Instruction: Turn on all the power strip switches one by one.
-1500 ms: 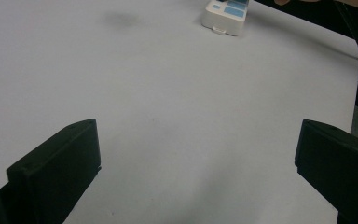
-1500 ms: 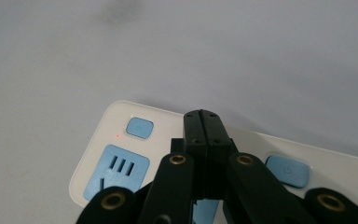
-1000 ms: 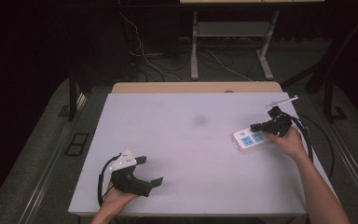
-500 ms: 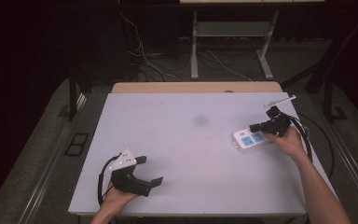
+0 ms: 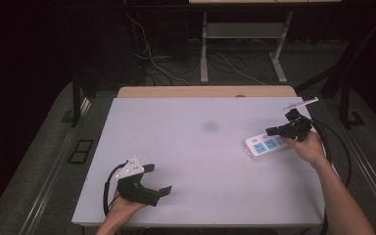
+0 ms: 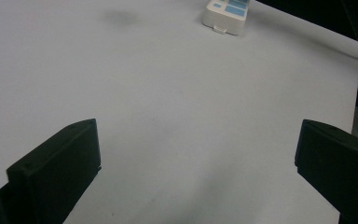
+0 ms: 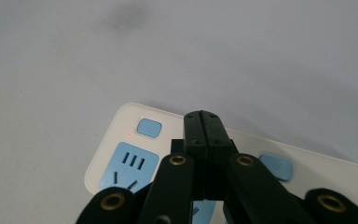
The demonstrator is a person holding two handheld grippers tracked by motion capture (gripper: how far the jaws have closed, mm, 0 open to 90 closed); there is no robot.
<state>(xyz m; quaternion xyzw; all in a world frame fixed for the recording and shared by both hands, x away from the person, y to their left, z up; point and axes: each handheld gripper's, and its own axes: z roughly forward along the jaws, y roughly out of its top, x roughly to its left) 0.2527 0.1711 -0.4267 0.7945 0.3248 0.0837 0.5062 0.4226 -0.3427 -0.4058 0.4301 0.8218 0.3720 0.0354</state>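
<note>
A white power strip (image 5: pixel 267 144) with light-blue sockets and buttons lies flat at the table's right side; its end (image 6: pixel 226 12) shows far off in the left gripper view. My right gripper (image 5: pixel 272 131) is shut with nothing between its jaws, and its tip (image 7: pixel 204 120) hovers just over the strip (image 7: pixel 121 154) beside a blue button (image 7: pixel 149 127). A small red dot glows left of that button. My left gripper (image 5: pixel 160 179) rests near the table's front left, its jaws wide open over bare tabletop, with one fingertip (image 6: pixel 70 154) at each side of the left gripper view.
The white table (image 5: pixel 186 147) has a faint grey smudge (image 5: pixel 209 127) near its middle. A wooden strip (image 5: pixel 205 91) runs along the far edge. Black cables (image 5: pixel 333 142) trail off the right side. A metal stand (image 5: pixel 240 44) and floor cables lie beyond the table.
</note>
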